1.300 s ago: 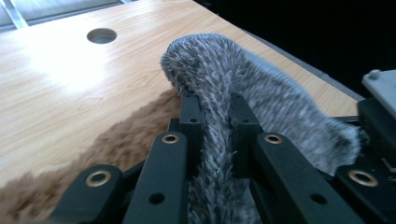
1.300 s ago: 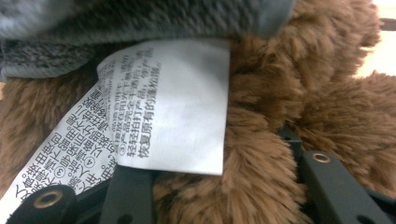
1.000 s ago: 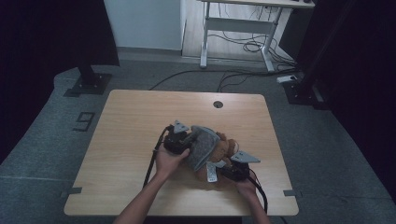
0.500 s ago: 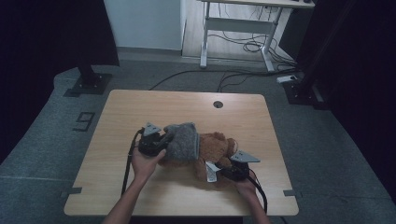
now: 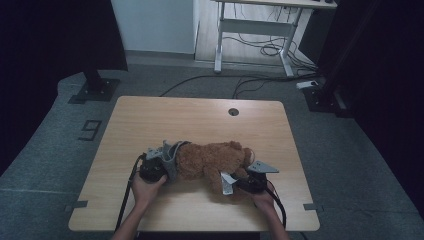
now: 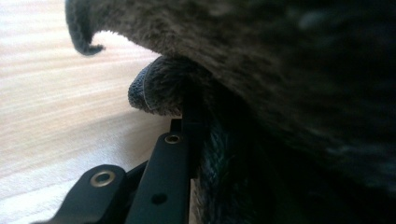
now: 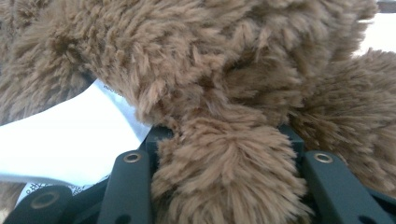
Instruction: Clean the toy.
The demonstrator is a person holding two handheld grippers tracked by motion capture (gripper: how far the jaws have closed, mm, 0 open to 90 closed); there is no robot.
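Observation:
A brown teddy bear (image 5: 210,159) lies on its side on the wooden table (image 5: 200,120), near the front edge. A grey knitted garment (image 5: 170,155) bunches around its left end. My left gripper (image 5: 159,162) is at that end, shut on a fold of the grey garment (image 6: 280,70), which hides one jaw in the left gripper view. My right gripper (image 5: 237,181) sits at the bear's front right side. Its jaws are shut on a furry brown limb (image 7: 224,182), beside a white label (image 7: 60,140).
A round cable hole (image 5: 233,111) is in the table's far side. Bare wood lies behind and to the left of the bear. Beyond the table, a white desk frame (image 5: 255,35) with cables and black stand bases (image 5: 95,90) sit on the grey floor.
My left hand has moved left and down, dragging the grey garment along the bear toward its left end. More brown fur is uncovered. The right hand has stayed put.

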